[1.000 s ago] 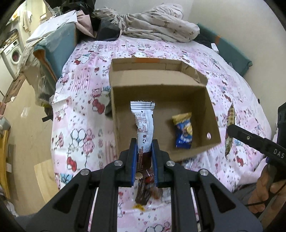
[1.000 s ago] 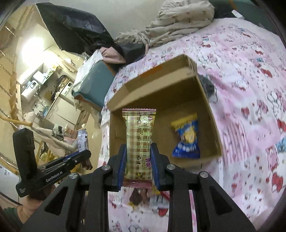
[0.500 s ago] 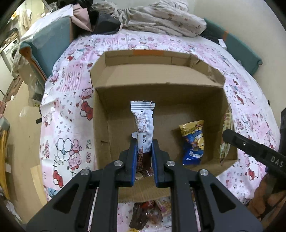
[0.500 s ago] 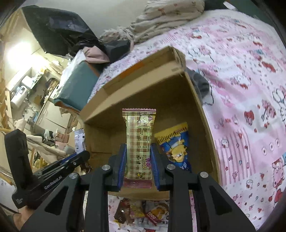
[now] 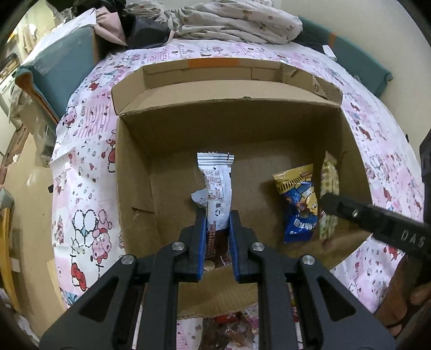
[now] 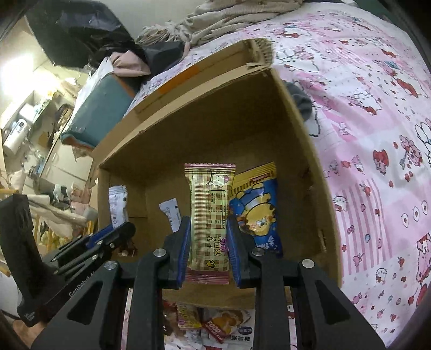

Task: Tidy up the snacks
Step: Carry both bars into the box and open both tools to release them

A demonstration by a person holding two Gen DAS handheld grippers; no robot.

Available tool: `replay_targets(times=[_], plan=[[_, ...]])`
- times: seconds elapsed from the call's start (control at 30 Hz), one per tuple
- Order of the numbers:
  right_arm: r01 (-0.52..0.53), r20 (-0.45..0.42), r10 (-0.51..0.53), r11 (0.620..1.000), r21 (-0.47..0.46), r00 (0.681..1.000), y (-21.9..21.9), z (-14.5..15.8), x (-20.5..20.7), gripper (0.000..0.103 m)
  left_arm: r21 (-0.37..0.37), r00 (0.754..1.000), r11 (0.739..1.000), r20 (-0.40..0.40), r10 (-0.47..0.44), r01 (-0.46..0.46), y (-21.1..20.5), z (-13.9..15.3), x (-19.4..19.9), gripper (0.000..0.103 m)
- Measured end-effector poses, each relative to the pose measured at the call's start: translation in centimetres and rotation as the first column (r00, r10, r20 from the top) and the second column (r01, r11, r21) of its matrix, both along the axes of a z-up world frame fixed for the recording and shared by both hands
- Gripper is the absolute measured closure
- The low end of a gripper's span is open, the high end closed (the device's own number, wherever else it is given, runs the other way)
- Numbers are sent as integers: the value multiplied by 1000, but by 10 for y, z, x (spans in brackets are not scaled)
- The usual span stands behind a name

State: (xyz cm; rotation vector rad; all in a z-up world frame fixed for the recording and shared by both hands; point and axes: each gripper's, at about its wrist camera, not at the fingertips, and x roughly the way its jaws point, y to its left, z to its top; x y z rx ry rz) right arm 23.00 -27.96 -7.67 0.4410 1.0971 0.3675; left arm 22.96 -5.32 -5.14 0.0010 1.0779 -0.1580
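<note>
An open cardboard box [image 5: 134, 172] [image 6: 304, 150] sits on the pink patterned bedspread. My left gripper [image 5: 217, 215] is shut on a white and brown snack bar [image 5: 216, 185], held upright inside the box over its left half. My right gripper [image 6: 208, 223] is shut on a beige checked wafer pack [image 6: 210, 204], held upright inside the box at its right side, beside a blue and yellow snack bag [image 6: 256, 207] [image 5: 299, 204] lying on the box floor. In the left wrist view the right gripper's finger [image 5: 358, 212] crosses the wafer pack [image 5: 330, 180].
Several loose snack packs [image 6: 215, 323] lie on the bedspread in front of the box's near wall. Crumpled bedding [image 5: 231, 18] is heaped behind the box. A teal box [image 5: 56, 62] stands at the bed's far left corner. A person's hand [image 5: 404, 282] holds the right gripper.
Both grippers have come down and forward with their snacks, from above the box's near wall to inside it. The box now fills both views.
</note>
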Motion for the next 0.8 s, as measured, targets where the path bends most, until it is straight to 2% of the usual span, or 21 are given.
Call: replay_targets(times=[0.53,0.7,0.77,0.8], plan=[[-4,-17,4,1000,-18,1000,3,-4,0,73,1,1000,1000,-8,2,-2,1,-2,0,86],[1,-17,-1,1000,-9,1000,2,-2,1,72,30,1000,1000,21,11,-11,1,2,-2,54],[4,-13,-4,1000,-7,1000,0,-1,1,68,23,1000,1000,24,7,-7,2,3,-3,41],[11,-6,-11,1000,-3,1000,-2,0,0,59,6,1000,1000,27,7,-7,3,4,-3,38]])
